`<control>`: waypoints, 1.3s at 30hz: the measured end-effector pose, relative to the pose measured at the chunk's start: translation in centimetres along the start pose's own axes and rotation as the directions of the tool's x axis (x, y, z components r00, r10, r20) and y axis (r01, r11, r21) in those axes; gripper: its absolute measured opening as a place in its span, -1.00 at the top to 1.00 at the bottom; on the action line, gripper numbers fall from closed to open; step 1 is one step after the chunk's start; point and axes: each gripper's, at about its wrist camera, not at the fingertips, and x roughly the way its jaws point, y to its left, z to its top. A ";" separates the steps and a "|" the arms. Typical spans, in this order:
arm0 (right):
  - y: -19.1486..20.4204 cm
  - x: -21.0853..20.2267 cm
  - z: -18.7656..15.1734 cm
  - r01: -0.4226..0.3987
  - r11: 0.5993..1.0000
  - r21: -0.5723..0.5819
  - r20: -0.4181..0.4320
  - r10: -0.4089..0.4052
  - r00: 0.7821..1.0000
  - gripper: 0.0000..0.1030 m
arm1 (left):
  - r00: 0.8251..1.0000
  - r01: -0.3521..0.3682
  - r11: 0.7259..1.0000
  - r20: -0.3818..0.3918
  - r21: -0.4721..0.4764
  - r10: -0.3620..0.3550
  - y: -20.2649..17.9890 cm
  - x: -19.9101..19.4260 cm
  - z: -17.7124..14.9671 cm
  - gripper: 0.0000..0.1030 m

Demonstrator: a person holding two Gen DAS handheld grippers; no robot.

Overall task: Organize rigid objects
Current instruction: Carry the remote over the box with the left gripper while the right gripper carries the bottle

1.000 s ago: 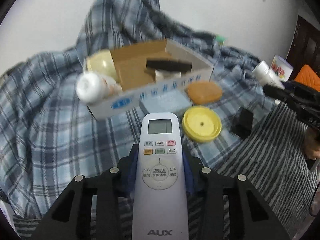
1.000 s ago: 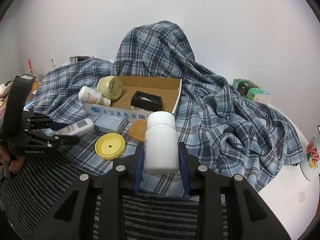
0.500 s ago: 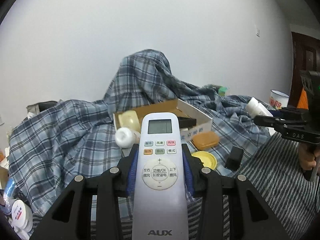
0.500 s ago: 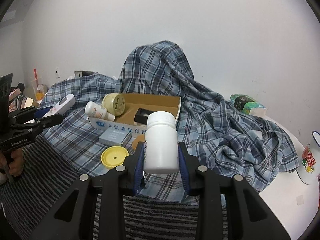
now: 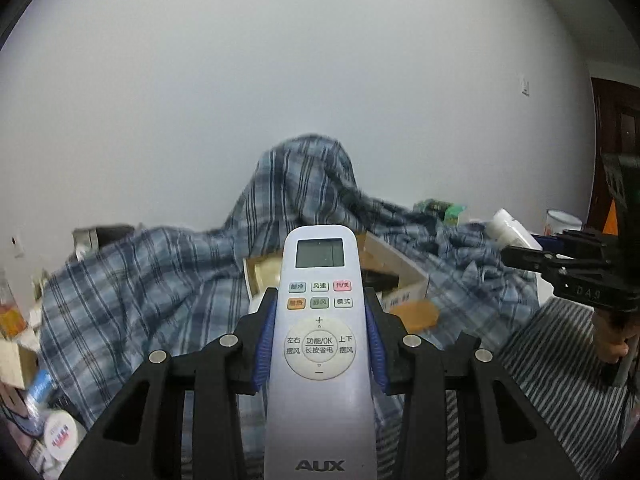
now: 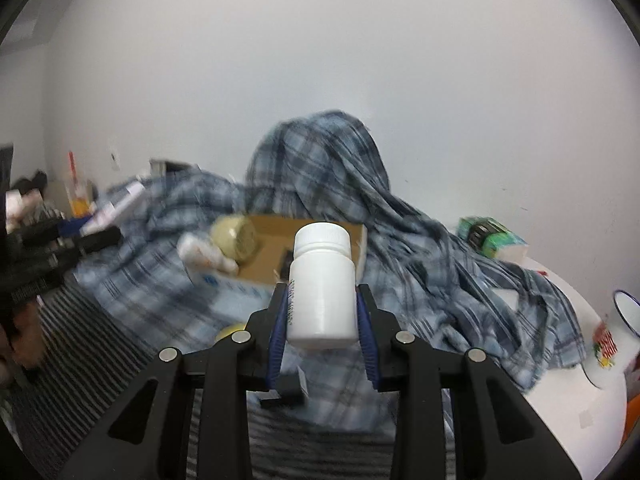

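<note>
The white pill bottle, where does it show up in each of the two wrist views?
Left wrist view: the white pill bottle sits at the right edge, held out by the other hand's tongs.
Right wrist view: it stands upright at centre, clamped in the right tongs.
Shared landmark: the cardboard box on the plaid cloth, behind the bottle in the right view and left of it in the left view.

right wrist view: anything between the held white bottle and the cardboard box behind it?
Nothing shows there in the right wrist view: the white bottle in the right gripper overlaps the cardboard box, which sits on plaid cloth.
</note>
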 end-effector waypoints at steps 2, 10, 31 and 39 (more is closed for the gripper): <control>0.6 -0.1 1.9 0.006 1.000 -0.016 0.044 -0.006 0.999 0.39 | 1.000 -0.013 1.000 0.016 0.009 0.013 -0.3 0.1 1.4 0.18; 2.1 1.8 7.5 0.070 0.998 0.005 0.131 -0.070 0.989 0.39 | 0.994 -0.050 0.999 0.099 -0.018 0.051 -0.7 2.2 6.0 0.18; 2.9 10.6 7.2 0.135 0.991 -0.018 0.180 -0.130 0.975 0.39 | 0.998 -0.047 0.994 0.027 -0.097 0.050 1.9 12.7 7.6 0.18; -0.6 15.2 5.4 0.028 0.997 0.074 -0.073 -0.023 0.997 0.39 | 0.993 -0.026 0.996 -0.120 -0.087 0.015 1.9 17.4 4.6 0.18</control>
